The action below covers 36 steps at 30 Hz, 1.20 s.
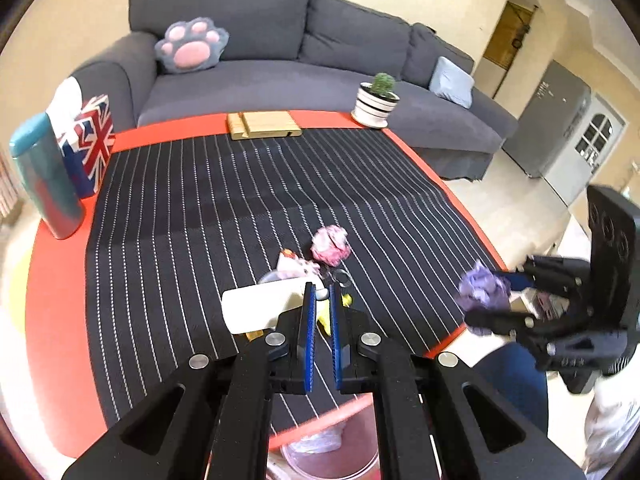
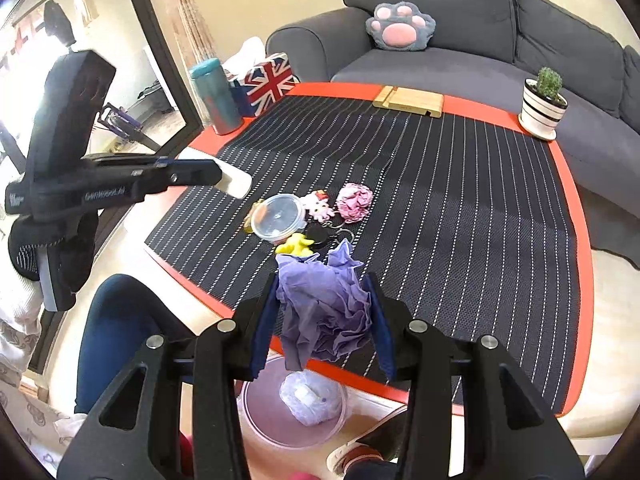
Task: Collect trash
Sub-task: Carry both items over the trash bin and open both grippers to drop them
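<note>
The right claw (image 2: 326, 312) grips a crumpled purple paper (image 2: 324, 312) over the desk (image 2: 576, 216) edge at 6 o'clock, above the bin (image 2: 256, 420). The left claw (image 1: 322, 308) is narrow, holding nothing; a pink paper ball (image 1: 330, 244) lies at its 12 o'clock.

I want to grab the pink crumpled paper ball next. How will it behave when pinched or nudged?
The pink crumpled paper ball is full of creases, so it will probably squash under the fingers rather than resist. It looks light, and a nudge may scoot or roll it across the striped mat. The purple paper wad in the right gripper deforms similarly.
</note>
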Motion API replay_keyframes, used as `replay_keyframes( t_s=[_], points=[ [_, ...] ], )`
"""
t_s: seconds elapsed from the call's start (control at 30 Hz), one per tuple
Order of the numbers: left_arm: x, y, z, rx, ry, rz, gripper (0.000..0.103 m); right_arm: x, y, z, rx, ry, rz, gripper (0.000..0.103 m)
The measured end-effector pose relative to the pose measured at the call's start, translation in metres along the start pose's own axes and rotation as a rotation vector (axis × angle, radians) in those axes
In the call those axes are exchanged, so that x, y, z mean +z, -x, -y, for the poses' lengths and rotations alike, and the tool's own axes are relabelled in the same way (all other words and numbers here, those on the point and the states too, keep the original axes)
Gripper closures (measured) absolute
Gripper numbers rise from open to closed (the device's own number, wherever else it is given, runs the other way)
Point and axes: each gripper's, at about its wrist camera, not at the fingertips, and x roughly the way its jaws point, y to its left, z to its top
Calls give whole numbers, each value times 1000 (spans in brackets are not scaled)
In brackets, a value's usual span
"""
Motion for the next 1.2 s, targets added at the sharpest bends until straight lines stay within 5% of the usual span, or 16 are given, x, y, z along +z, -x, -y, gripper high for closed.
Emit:
replay_keyframes(
  t_s=[0.6,0.97,1.1,1.2],
  points=[
    [-91,39,44,-40,-108,-18,97,-70,24,-44,59,20,-30,61],
    [-112,47,43,-41,-93,-28,97,-93,5,-62,111,44,-85,58],
    [-113,48,42,-40,-93,-26,97,-90,4,-62,112,38,-70,24],
    [-112,47,41,-39,-91,-27,97,-89,3,-58,106,21,-67,17]
  ],
)
